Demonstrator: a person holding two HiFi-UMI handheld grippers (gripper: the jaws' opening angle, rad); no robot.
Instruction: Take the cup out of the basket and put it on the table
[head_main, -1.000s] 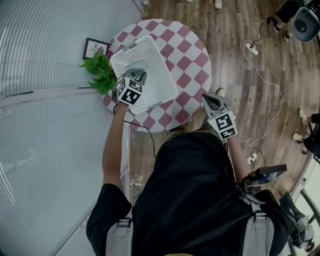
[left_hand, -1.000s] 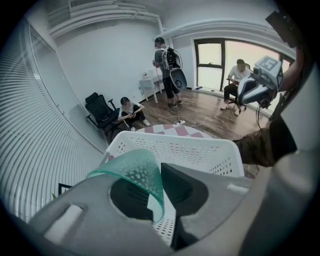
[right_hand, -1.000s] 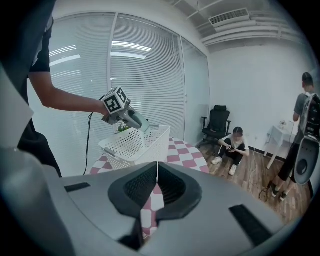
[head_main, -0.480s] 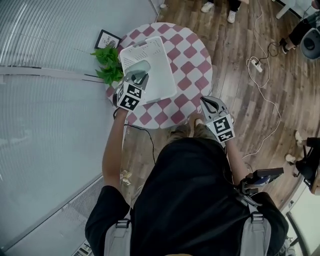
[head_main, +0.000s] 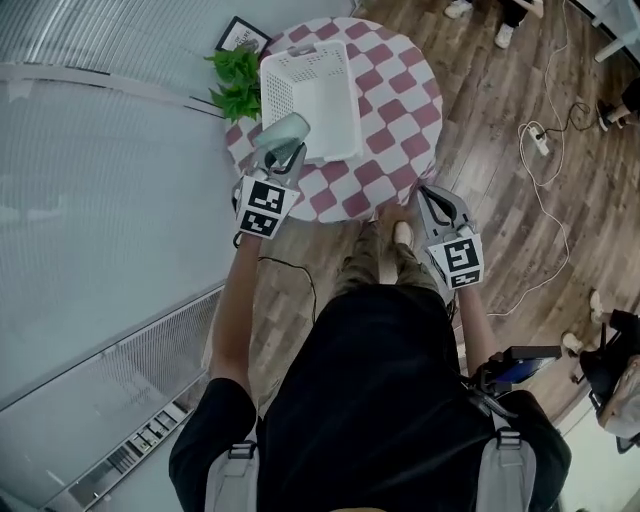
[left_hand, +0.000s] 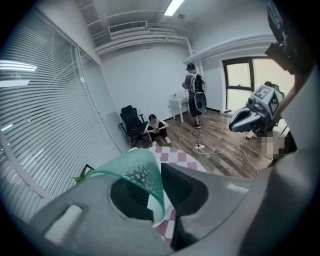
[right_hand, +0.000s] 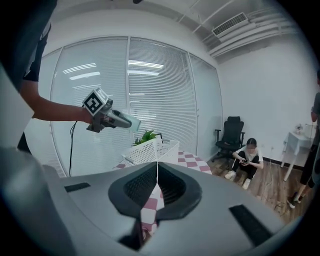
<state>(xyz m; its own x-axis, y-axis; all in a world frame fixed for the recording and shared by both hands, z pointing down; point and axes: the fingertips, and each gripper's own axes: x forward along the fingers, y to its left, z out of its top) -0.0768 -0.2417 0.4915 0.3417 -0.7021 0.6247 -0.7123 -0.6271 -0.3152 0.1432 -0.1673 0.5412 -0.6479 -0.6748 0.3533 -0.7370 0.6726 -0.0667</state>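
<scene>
My left claw (head_main: 284, 152) is clamped on the cup (head_main: 282, 131). The cup is see-through green with little bumps. In the left gripper view the two jaws pinch one side of its wall, one jaw inside the cup and one outside. The cup is tipped on its side and its open mouth points away from me.

The cup is out of the basket (head_main: 346, 100). It hangs in the air by the near left corner of the basket and touches nothing but my claw. In the right gripper view it is higher than the basket's top edge.

The white basket sits on the left part of the round table (head_main: 400, 90). The table has a red and white checked top. I see nothing inside the basket. A green plant (head_main: 238, 82) stands just left of the basket, at the table's far left edge. A small picture frame (head_main: 240, 35) is next to the plant, on the far side.

My right claw (head_main: 436, 198) is at the near right edge of the table, well apart from the cup. Its jaws are pressed together with nothing between them.

Cords (head_main: 541, 140) lie on the wood floor to the right.
</scene>
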